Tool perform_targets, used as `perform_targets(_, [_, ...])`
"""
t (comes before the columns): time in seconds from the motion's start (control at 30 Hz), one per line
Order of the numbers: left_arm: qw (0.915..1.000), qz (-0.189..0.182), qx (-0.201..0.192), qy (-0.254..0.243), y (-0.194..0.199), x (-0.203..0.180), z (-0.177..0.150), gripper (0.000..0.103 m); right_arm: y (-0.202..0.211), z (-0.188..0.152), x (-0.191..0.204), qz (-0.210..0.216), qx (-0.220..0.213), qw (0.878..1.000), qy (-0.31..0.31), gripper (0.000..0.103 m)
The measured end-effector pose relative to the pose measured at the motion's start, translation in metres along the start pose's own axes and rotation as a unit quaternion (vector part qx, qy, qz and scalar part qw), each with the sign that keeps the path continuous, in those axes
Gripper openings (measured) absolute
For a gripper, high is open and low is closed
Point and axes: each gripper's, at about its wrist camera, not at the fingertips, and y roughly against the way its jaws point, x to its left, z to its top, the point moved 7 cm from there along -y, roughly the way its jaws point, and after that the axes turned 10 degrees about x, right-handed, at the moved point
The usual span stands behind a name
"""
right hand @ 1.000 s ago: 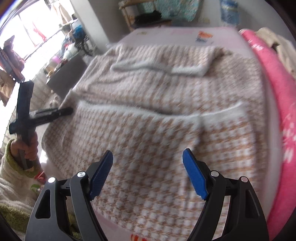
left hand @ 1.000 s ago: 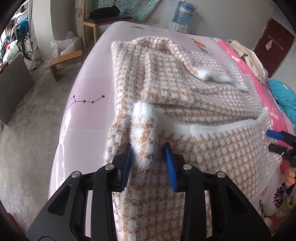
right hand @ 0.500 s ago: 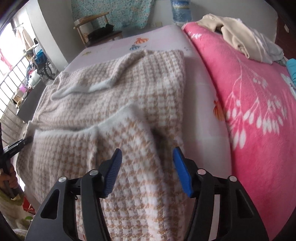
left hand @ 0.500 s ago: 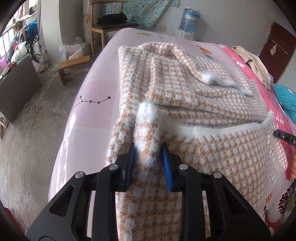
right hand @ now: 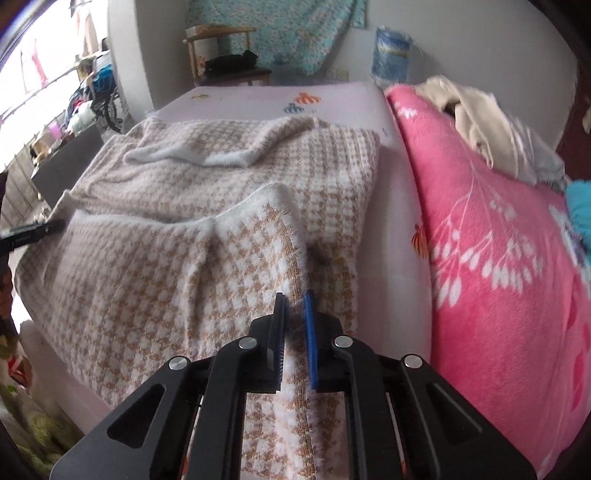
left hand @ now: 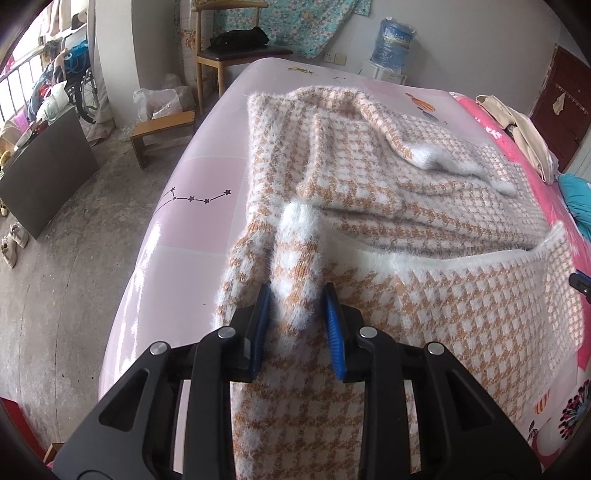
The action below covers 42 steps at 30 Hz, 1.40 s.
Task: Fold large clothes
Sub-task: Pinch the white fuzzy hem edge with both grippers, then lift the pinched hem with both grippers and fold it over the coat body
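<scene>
Step in hand, as I read it: gripping the near hem for a bottom-to-top fold. The fuzzy tan-and-white houndstooth knit garment (left hand: 388,192) lies spread on the pale pink bed sheet with star and fish prints (left hand: 192,221), near part already lifted w/ its white inner side showing.

Left gripper (left hand: 297,314) — blue pads clenched on a bunched roll of the garment's left edge, fabric pinched betw. them. Right gripper (right hand: 294,328) — pads nearly together on the thin right edge of the lifted flap; looks like a real pinch, fabric runs straight through the gap.

Next move, my guess: both corners held, so raise them together and carry fwd over the body toward the white fuzzy collar/cuff strip (right hand: 192,157), keeping the hem taut so it doesn't sag in the middle. The two grips need to travel level, else the fold lands skewed. Knit is soft and stretchy, likely to droop.

Surface: bed, sheet smooth and bare to the left of the garment. Bright pink fleece blanket with white leaf print (right hand: 498,258) just right of it, beige clothes pile (right hand: 480,118) on top at the far end. Room: wooden chair with a black bag on it (left hand: 236,44), blue water jug (left hand: 393,44), low wooden stool (left hand: 162,133) on a grey concrete floor, turquoise floral cloth (right hand: 280,33) on the back wall.
</scene>
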Motion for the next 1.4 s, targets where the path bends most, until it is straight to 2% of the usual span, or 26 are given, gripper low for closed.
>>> perform_targets(0.13, [1.0,0.003,0.001,0.002,0.0,-0.001,0.0,0.028,0.016,-0.008,0.012,0.015,-0.011,0.999,0.041,0.012])
perform_targets(0.27, [1.0,0.005,0.002,0.005,0.0,-0.001,0.0,0.028,0.028,-0.007,0.0,0.037,-0.02,0.999,0.023,0.036])
perform_targets(0.37, [1.0,0.005,0.003,0.006,0.0,-0.001,0.0,0.028,0.025,0.001,-0.016,0.064,-0.013,0.998,-0.004,0.044])
perform_targets(0.57, [1.0,0.005,0.004,0.005,0.0,0.0,0.0,0.029,-0.013,0.022,-0.025,0.141,0.039,0.988,-0.052,0.047])
perform_targets(0.63, [1.0,0.006,0.004,0.004,0.0,-0.001,-0.001,0.029,-0.026,0.026,-0.02,0.146,0.052,0.986,-0.054,0.047])
perform_targets(0.83, [0.9999,0.009,0.004,-0.003,0.0,-0.001,-0.004,0.029,-0.049,0.025,-0.006,0.11,0.085,0.99,-0.033,0.046])
perform_targets(0.9, [0.9999,0.012,0.005,-0.005,0.0,-0.001,-0.004,0.029,-0.05,0.021,-0.001,0.087,0.092,0.992,-0.021,0.037])
perform_targets(1.07, [0.9993,0.035,0.005,-0.013,0.002,-0.005,-0.006,0.029,-0.037,0.016,0.01,0.024,0.073,0.997,0.011,0.016])
perform_targets(1.13, [0.9988,0.046,0.005,-0.017,0.003,-0.008,-0.006,0.029,-0.034,0.015,0.012,0.009,0.069,0.998,0.013,0.011])
perform_targets(1.4, [0.9963,0.075,0.004,-0.041,0.006,-0.012,-0.009,0.029,-0.036,0.02,0.014,-0.023,0.077,0.997,0.021,0.01])
